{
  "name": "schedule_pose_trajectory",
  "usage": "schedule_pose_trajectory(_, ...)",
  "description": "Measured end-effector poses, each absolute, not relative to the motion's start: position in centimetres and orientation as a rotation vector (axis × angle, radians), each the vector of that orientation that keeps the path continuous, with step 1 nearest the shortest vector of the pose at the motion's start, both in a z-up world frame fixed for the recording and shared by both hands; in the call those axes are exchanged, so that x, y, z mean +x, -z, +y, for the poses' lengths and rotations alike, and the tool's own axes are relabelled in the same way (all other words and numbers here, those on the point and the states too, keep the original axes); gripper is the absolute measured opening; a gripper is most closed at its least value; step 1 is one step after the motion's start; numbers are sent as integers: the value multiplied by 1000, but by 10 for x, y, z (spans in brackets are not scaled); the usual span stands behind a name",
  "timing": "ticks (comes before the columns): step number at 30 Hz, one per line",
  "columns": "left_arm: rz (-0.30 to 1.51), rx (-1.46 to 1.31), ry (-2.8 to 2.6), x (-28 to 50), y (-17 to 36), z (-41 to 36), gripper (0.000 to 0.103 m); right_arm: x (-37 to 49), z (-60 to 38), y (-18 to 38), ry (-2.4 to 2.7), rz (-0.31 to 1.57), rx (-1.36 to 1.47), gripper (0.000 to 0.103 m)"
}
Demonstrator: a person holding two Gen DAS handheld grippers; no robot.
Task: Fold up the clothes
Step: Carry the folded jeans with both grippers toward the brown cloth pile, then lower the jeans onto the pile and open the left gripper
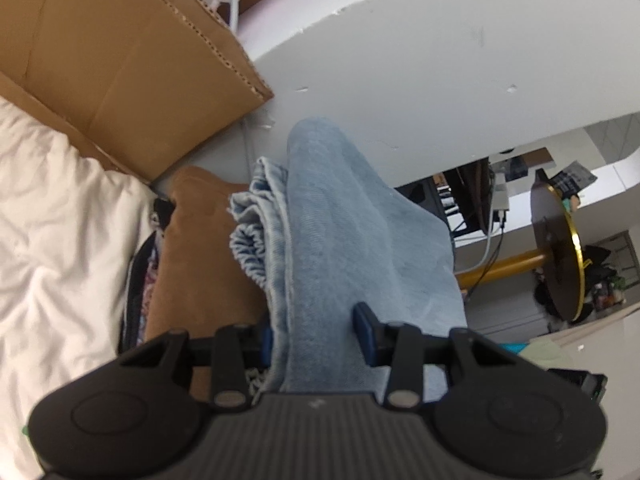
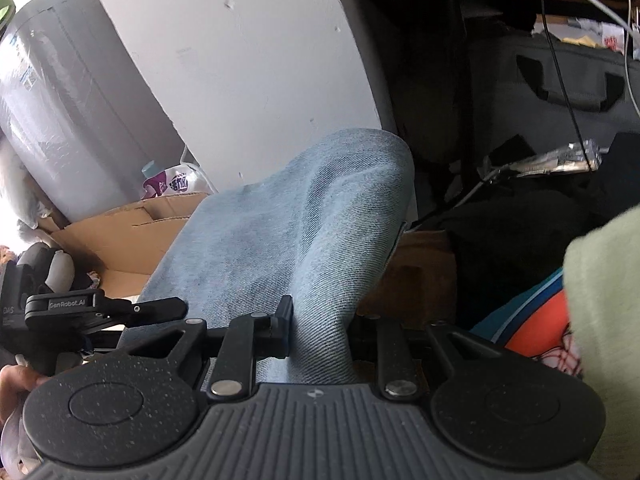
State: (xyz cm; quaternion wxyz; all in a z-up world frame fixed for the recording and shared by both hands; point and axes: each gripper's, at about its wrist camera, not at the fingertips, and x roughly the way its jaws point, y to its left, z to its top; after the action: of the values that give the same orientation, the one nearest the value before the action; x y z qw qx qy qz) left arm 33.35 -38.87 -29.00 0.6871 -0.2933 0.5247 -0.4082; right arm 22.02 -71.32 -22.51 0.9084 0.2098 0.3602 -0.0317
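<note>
A light blue denim garment (image 1: 340, 232) runs forward from between my left gripper's fingers; its elastic waistband (image 1: 250, 248) bunches on the left side. My left gripper (image 1: 314, 332) is shut on a thick fold of this denim. In the right wrist view the same denim garment (image 2: 304, 216) rises in a hump ahead of my right gripper (image 2: 320, 332), which is shut on another fold of it; its right fingertip is hidden behind the cloth. The left gripper's body (image 2: 80, 308) shows at the left edge there, with a person's hand (image 2: 16, 380) under it.
A cardboard box (image 1: 120, 60) and a white board (image 1: 420, 60) stand behind. White bedding (image 1: 52, 240) and a brown cloth (image 1: 192, 264) lie left of the denim. On the right are a pale green cloth (image 2: 608, 300), dark bags (image 2: 520, 240) and cables (image 2: 560, 60).
</note>
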Motion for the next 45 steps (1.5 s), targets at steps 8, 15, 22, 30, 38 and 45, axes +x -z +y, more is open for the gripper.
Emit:
schedule_pose_trajectory(8, 1217, -534, 860, 333, 317, -399, 42, 227, -719, 259, 76, 776, 480, 23)
schedule_pose_trajectory(15, 1206, -485, 861, 335, 318, -392, 35, 231, -713, 278, 94, 796, 464, 23)
schedule_pose_trajectory(22, 1161, -477, 908, 337, 303, -388, 28, 229, -716, 269, 67, 747, 469, 23)
schedule_pose_trajectory(30, 1245, -339, 907, 345, 295, -377, 32, 235, -718, 286, 83, 793, 444, 23)
schedule_pose_trajectory(38, 1177, -191, 973, 361, 241, -402, 32, 239, -711, 281, 81, 802, 414, 23)
schedule_pose_trajectory(45, 1118, -20, 1062, 357, 230, -450, 32, 242, -712, 278, 67, 822, 398, 23)
